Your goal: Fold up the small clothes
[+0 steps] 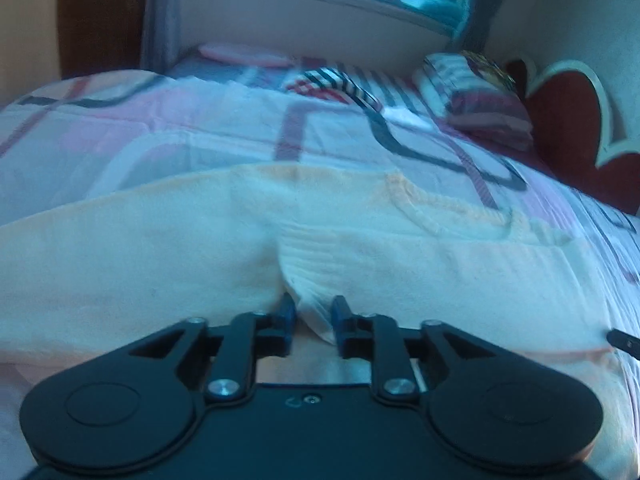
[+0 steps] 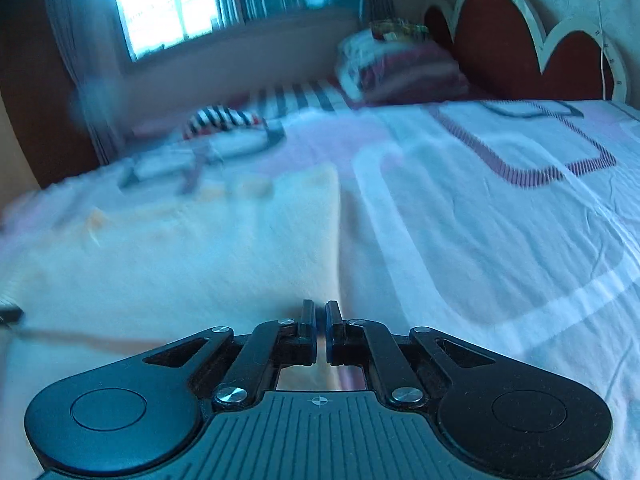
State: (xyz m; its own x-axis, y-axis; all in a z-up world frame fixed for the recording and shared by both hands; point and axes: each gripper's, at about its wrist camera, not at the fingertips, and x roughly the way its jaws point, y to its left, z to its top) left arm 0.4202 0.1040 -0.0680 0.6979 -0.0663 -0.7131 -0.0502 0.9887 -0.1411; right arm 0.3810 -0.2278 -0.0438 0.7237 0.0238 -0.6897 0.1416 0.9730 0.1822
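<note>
Garment: a cream garment point(image 1: 360, 248) is spread on the bed point(image 1: 200, 120).
Left gripper point(image 1: 313, 312): a fabric fold is pinched.
Right gripper point(image 2: 320, 314): the garment's edge is clamped, nearly closed.
Progress: folding is barely begun.

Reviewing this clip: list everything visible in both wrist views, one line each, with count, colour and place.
Small garment: one, pale cream knit, spread on the bed in front of both grippers.
Bedspread: one, white and pink with dark outlined shapes, covering the bed.
Striped cloth: one, dark and white stripes with red, at the far side of the bed.
Pillows: a stack, count unclear, striped pink and maroon, by the headboard.
Headboard: one, dark red with pale scalloped trim, far right.
Window: one, bright, with curtains, on the far wall.
Left gripper: black with blue fingers, shut on a bunched fold of the garment.
Right gripper: black, nearly closed at the garment's right edge; whether it holds fabric is unclear.
</note>
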